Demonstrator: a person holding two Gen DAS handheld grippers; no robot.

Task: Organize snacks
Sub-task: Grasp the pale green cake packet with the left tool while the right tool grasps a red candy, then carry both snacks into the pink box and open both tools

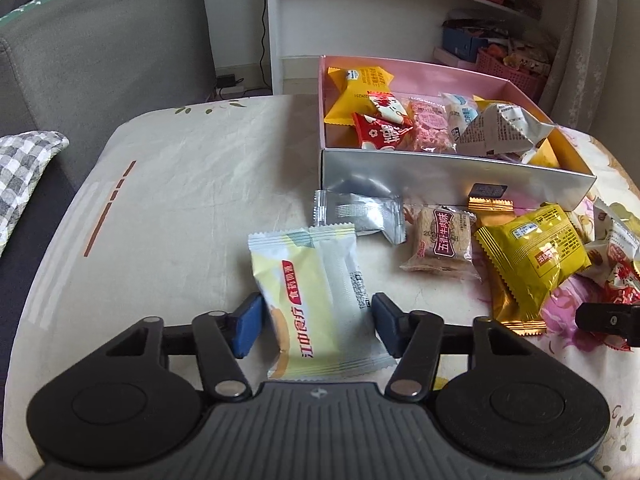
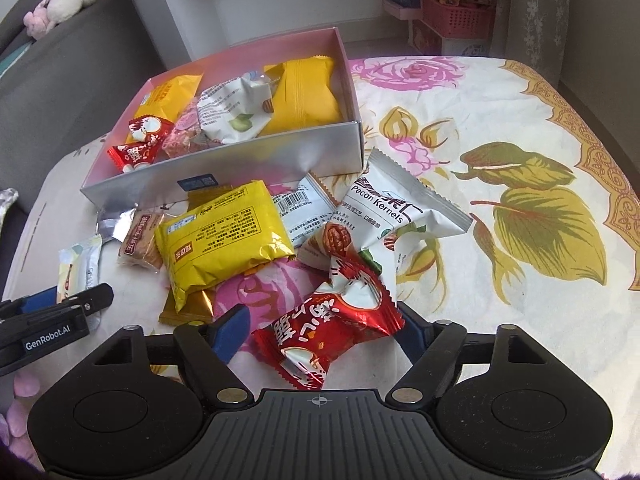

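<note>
My left gripper [image 1: 316, 322] is open around a pale yellow and white snack packet [image 1: 316, 300] lying on the table; the blue pads stand at both its sides. My right gripper [image 2: 324, 334] is open around a red and white candy packet [image 2: 328, 332]. A silver box [image 1: 452, 176] with a pink inside holds several snacks. It also shows in the right wrist view [image 2: 224, 168]. Loose snacks lie in front of it: a yellow packet [image 2: 224, 240], a Pecan Kernels packet [image 2: 384, 212], a brown biscuit packet [image 1: 440, 240] and a silver packet [image 1: 360, 212].
The table has a floral cloth [image 2: 520, 160]. A grey sofa [image 1: 100, 60] stands to the left. White shelves [image 1: 400, 8] with pink baskets stand behind the table. The left gripper's fingers [image 2: 60, 304] show at the left of the right wrist view.
</note>
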